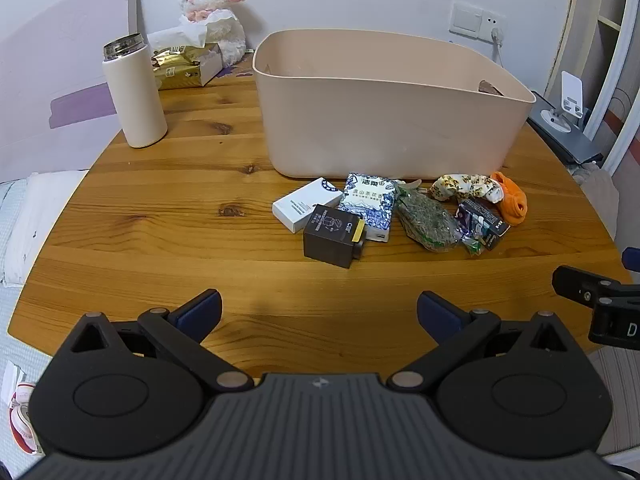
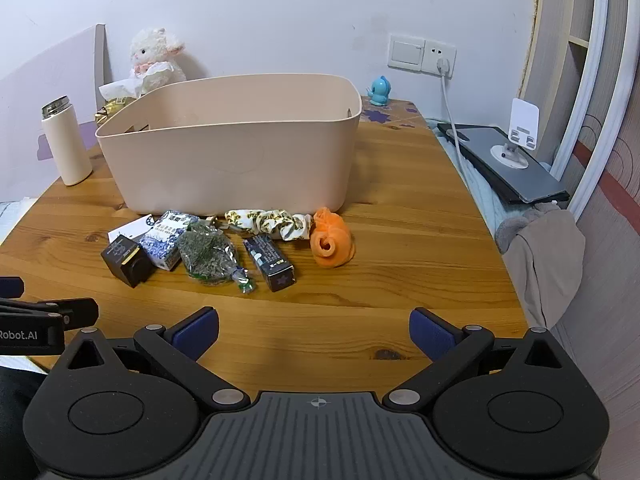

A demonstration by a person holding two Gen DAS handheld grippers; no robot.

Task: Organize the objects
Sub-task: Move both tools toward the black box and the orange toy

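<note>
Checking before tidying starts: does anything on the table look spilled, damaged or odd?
Nothing spilled or broken. The small items lie jumbled in front of the beige bin: the dark cube box is tipped over, and the white thermos stands without a lid.

We can't see the bin [image 1: 384, 120] floor behind its near wall. The tissue box [image 2: 116, 104] sits mostly hidden behind it; box labels [image 1: 372, 200] too small to read.

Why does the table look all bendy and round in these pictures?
The fisheye lens does that: in the left wrist view the table edge curves like a bowl; in the right wrist view the door frame bows too. Both pictures are sharp, lit softly, with dark rounded corners.
</note>
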